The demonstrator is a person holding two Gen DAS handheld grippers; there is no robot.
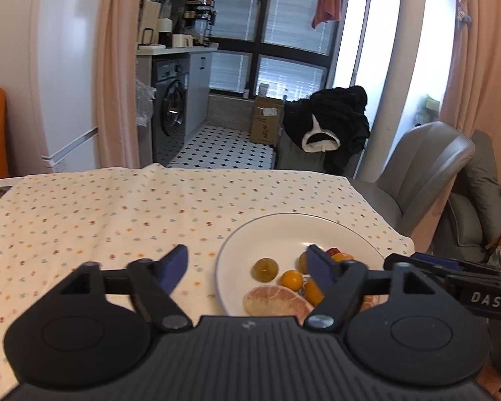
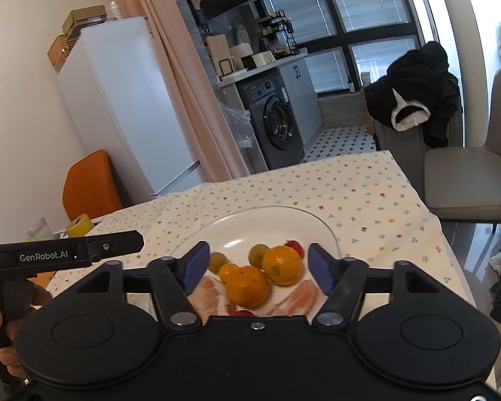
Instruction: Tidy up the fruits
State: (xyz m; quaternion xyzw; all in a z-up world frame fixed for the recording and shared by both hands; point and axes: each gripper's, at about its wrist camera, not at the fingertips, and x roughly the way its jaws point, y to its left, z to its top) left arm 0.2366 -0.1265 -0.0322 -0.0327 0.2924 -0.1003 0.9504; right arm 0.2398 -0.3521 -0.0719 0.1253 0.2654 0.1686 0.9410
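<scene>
A white plate (image 1: 277,234) (image 2: 243,230) on the flowered tablecloth holds the fruit. On it lie a greenish round fruit (image 1: 266,269) (image 2: 259,254), small oranges (image 1: 291,279) (image 2: 281,264), a bigger orange (image 2: 247,286), a red cherry tomato (image 2: 294,247) and pomelo segments (image 1: 275,303) (image 2: 300,295). My left gripper (image 1: 248,267) hangs open above the plate's left rim, empty. My right gripper (image 2: 257,267) is open too, its blue pads (image 2: 197,265) on either side of the orange pile without touching it.
A grey chair (image 2: 467,180) stands at the table's right side, an orange chair (image 2: 90,183) at the left. A yellow tape roll (image 2: 80,225) and a glass (image 2: 38,230) sit near the left edge. A hand (image 2: 3,327) holds the left gripper's handle.
</scene>
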